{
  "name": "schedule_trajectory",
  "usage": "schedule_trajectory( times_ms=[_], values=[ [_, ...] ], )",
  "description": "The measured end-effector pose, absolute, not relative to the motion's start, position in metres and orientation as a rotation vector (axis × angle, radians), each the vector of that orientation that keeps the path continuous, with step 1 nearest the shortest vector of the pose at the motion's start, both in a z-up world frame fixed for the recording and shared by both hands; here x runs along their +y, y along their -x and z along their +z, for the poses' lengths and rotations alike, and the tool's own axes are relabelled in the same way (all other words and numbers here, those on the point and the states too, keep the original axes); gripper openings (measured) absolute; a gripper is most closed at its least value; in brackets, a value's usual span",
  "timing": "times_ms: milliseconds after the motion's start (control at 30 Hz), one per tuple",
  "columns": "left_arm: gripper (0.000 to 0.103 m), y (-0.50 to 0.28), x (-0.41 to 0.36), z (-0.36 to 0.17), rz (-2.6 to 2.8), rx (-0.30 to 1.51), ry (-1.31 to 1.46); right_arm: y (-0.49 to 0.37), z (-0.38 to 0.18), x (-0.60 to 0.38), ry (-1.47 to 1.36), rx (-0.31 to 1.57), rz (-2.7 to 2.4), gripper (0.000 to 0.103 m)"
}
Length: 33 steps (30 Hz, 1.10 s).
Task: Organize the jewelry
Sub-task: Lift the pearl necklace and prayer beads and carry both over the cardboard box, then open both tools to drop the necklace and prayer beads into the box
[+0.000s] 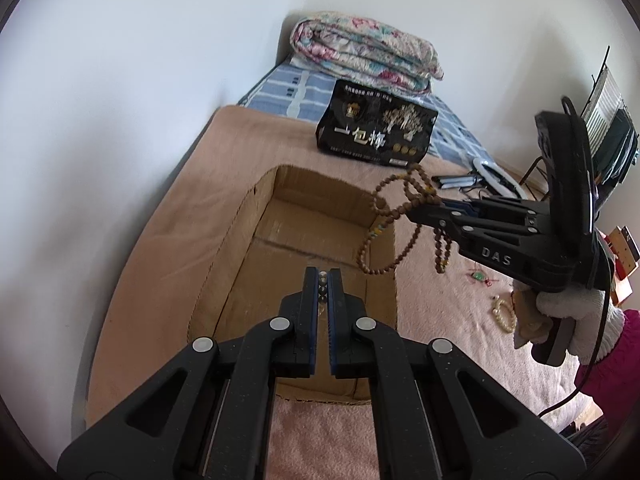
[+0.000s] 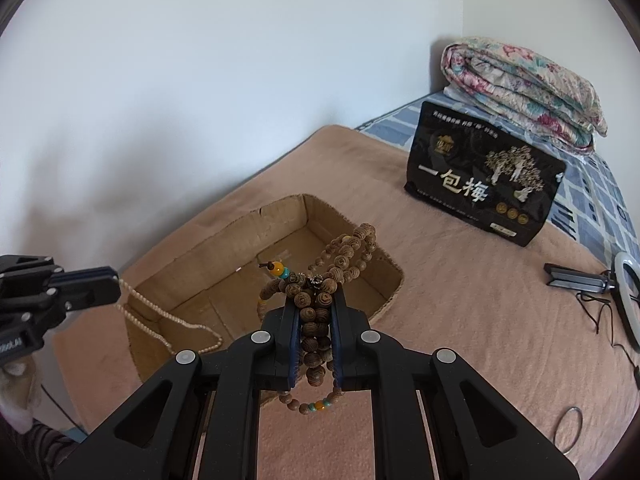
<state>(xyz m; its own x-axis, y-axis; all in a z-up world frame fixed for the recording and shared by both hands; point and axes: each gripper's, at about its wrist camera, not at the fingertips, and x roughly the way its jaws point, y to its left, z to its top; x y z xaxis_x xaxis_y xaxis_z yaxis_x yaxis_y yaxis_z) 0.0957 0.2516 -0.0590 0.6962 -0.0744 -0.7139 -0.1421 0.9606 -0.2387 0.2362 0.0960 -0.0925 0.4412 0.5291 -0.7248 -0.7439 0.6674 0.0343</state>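
The right hand-held gripper [image 2: 316, 332] pinches a bundle of wooden beads [image 2: 316, 300], their loops dangling above the open cardboard box [image 2: 192, 264]. The left hand-held gripper [image 1: 323, 280] is pressed together on a thin pearl chain [image 2: 160, 312], which drapes over the box's near wall into it. The box rests on a pink blanket [image 1: 440, 312] covering the bed. A pearl bracelet [image 1: 505, 316] lies on the blanket beside the box; a black bag [image 2: 480, 188] stands farther back.

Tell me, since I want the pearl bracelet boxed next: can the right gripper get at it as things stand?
Probably not yet: the right gripper has its jaws shut on the wooden bead necklace. The pearl bracelet lies uncovered on the blanket.
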Motion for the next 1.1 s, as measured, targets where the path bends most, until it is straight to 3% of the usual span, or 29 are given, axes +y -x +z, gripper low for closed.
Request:
schedule_trajectory(
  times_ms=[567, 633, 700, 767, 833, 867, 1100],
  values=[
    [0.001, -0.106, 0.247, -0.086, 0.034, 0.879, 0.29, -0.243, -0.126, 0.121, 0.376, 0.821, 0.82, 0.013],
    [0.001, -0.107, 0.246, -0.087, 0.027, 0.883, 0.291, -0.242, -0.126, 0.122, 0.39, 0.818, 0.808, 0.018],
    [0.001, -0.107, 0.245, -0.088, 0.031, 0.889, 0.283, -0.242, -0.126, 0.121, 0.387, 0.815, 0.801, 0.041],
    [0.006, -0.108, 0.245, -0.089, 0.036, 0.897, 0.275, -0.242, -0.124, 0.119, 0.374, 0.804, 0.789, 0.053],
    [0.025, -0.109, 0.245, -0.089, 0.044, 0.899, 0.272, -0.241, -0.122, 0.116, 0.363, 0.796, 0.781, 0.053],
    [0.028, -0.109, 0.245, -0.089, 0.051, 0.899, 0.27, -0.241, -0.121, 0.115, 0.357, 0.798, 0.776, 0.054],
    [0.029, -0.108, 0.245, -0.088, 0.057, 0.895, 0.269, -0.239, -0.117, 0.105, 0.336, 0.802, 0.769, 0.059]
  ],
)
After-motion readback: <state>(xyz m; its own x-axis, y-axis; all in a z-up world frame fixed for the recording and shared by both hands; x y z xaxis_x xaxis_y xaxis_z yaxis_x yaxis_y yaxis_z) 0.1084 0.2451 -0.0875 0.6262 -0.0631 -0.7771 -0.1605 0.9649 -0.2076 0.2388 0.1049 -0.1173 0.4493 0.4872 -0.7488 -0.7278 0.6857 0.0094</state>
